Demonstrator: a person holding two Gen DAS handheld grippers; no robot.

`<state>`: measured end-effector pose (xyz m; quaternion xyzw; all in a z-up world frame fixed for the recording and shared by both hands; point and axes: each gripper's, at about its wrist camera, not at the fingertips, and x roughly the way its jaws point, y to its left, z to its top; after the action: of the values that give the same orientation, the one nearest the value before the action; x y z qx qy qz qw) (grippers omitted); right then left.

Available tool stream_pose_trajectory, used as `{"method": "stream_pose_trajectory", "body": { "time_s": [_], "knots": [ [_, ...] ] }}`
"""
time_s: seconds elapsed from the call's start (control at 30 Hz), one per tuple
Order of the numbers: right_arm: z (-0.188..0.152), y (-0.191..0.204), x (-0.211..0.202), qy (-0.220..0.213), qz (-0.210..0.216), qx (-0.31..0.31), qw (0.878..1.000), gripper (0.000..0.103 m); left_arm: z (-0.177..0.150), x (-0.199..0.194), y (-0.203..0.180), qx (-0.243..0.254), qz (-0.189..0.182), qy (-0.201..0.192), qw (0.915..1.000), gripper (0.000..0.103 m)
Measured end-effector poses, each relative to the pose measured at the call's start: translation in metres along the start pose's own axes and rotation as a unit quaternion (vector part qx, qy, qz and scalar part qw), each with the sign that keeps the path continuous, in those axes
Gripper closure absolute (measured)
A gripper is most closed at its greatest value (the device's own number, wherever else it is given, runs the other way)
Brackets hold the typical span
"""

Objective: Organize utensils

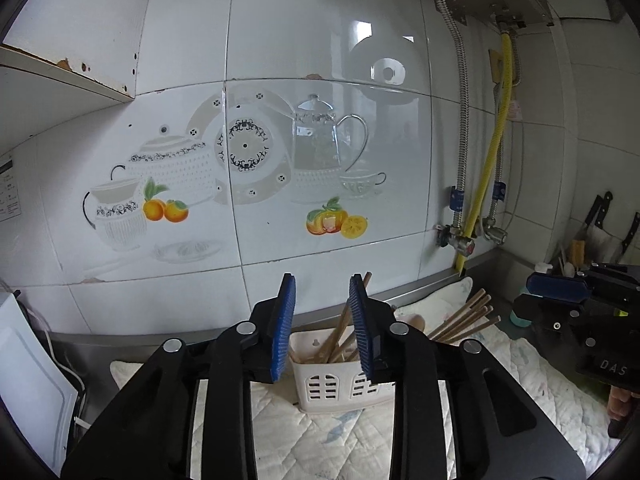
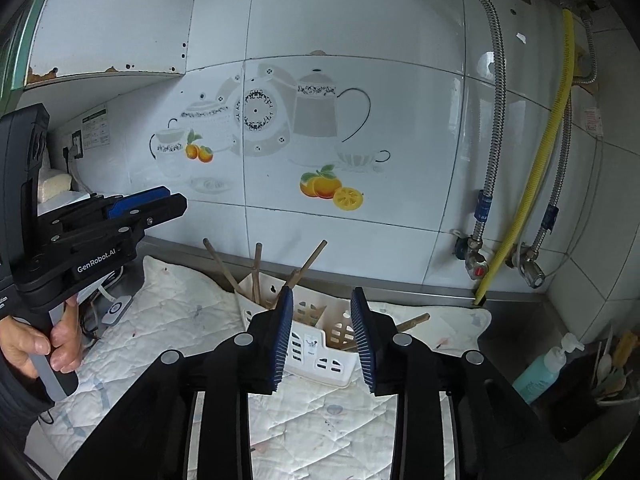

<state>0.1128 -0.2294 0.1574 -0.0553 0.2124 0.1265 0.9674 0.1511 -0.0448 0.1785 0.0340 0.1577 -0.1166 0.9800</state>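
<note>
White plastic utensil holder (image 1: 340,384) sits on a quilted cloth (image 1: 312,436) on the steel desk (image 2: 508,336), close to the tiled wall (image 1: 320,40). Several wooden chopsticks (image 1: 340,332) stand in its left compartment, leaning at different angles. More chopsticks (image 1: 466,318) lie loose on the cloth just right of the holder, tips fanned toward the wall.

Left claw (image 1: 322,300): jaws partly open, nothing between the blue pads, aimed at the holder from the front, not touching it. Right claw (image 2: 322,304): same, partly open, empty, holder directly beyond the fingertips. In the right wrist view a hand (image 2: 40,344) grips the left tool's handle.

Right of the cloth: teal pump bottle (image 2: 540,372) and a cup of spoons (image 2: 612,376) in the corner. Yellow hose (image 2: 536,184) and braided metal hoses (image 2: 494,100) run down the wall to valves (image 2: 476,268). Knives (image 1: 600,216) lean at the far right in the left wrist view.
</note>
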Motion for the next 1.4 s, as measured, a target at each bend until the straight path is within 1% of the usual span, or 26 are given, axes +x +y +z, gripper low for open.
{"method": "stream_pose_trajectory", "body": {
  "time_s": [0.07,0.13,0.17,0.27,0.3,0.37,0.4,0.47,0.5,0.57,0.63,0.73,0.87,1.07,1.13,1.3,1.4],
  "knots": [
    [-0.008,0.004,-0.006,0.0,0.0,-0.001,1.0,0.068,-0.007,-0.012,-0.002,-0.002,-0.001,-0.001,1.0,0.06],
    [-0.017,0.008,-0.01,0.003,0.0,0.001,1.0,0.063,-0.015,-0.022,-0.003,-0.006,-0.005,0.0,1.0,0.056],
    [-0.023,0.009,-0.012,0.004,0.0,0.002,1.0,0.062,-0.019,-0.027,-0.003,-0.01,-0.006,-0.001,0.9999,0.052],
    [-0.039,0.014,-0.017,0.009,0.002,0.006,1.0,0.06,-0.034,-0.04,-0.003,-0.012,-0.003,0.0,0.9999,0.048],
    [-0.045,0.015,-0.019,0.01,0.001,0.007,1.0,0.058,-0.038,-0.043,-0.002,-0.016,-0.005,0.003,0.9998,0.047],
    [-0.055,0.018,-0.022,0.011,-0.001,0.01,1.0,0.056,-0.048,-0.049,0.002,-0.029,-0.005,0.007,0.9995,0.041],
    [-0.061,0.019,-0.022,0.014,0.0,0.013,1.0,0.055,-0.053,-0.052,0.004,-0.032,-0.003,0.009,0.9995,0.04],
    [-0.071,0.021,-0.023,0.02,0.0,0.019,1.0,0.053,-0.063,-0.057,0.006,-0.038,-0.001,0.013,0.9992,0.032],
    [-0.077,0.022,-0.024,0.022,0.0,0.022,1.0,0.052,-0.069,-0.06,0.007,-0.038,0.002,0.016,0.9992,0.03],
    [-0.086,0.025,-0.024,0.026,-0.004,0.024,0.999,0.051,-0.08,-0.063,0.006,-0.034,0.011,0.022,0.9991,0.021],
    [-0.094,0.028,-0.024,0.03,-0.009,0.027,0.999,0.049,-0.09,-0.066,0.006,-0.032,0.015,0.03,0.9989,0.018],
    [-0.102,0.032,-0.027,0.028,-0.016,0.031,0.999,0.044,-0.102,-0.071,0.005,-0.029,0.025,0.036,0.9986,0.008],
    [-0.11,0.033,-0.03,0.029,-0.021,0.04,0.999,0.039,-0.111,-0.079,0.007,-0.038,0.029,0.039,0.9981,0.005],
    [-0.121,0.034,-0.03,0.033,-0.032,0.046,0.998,0.036,-0.121,-0.091,0.006,-0.041,0.038,0.04,0.9976,0.005],
    [-0.125,0.034,-0.031,0.033,-0.037,0.048,0.998,0.031,-0.124,-0.093,0.004,-0.036,0.044,0.043,0.9974,0.005],
    [-0.134,0.036,-0.032,0.036,-0.042,0.052,0.997,0.029,-0.133,-0.098,0.005,-0.043,0.048,0.049,0.9967,0.005],
    [-0.138,0.036,-0.032,0.038,-0.047,0.054,0.997,0.024,-0.138,-0.099,0.005,-0.044,0.056,0.056,0.9959,0.005]
  ]
}}
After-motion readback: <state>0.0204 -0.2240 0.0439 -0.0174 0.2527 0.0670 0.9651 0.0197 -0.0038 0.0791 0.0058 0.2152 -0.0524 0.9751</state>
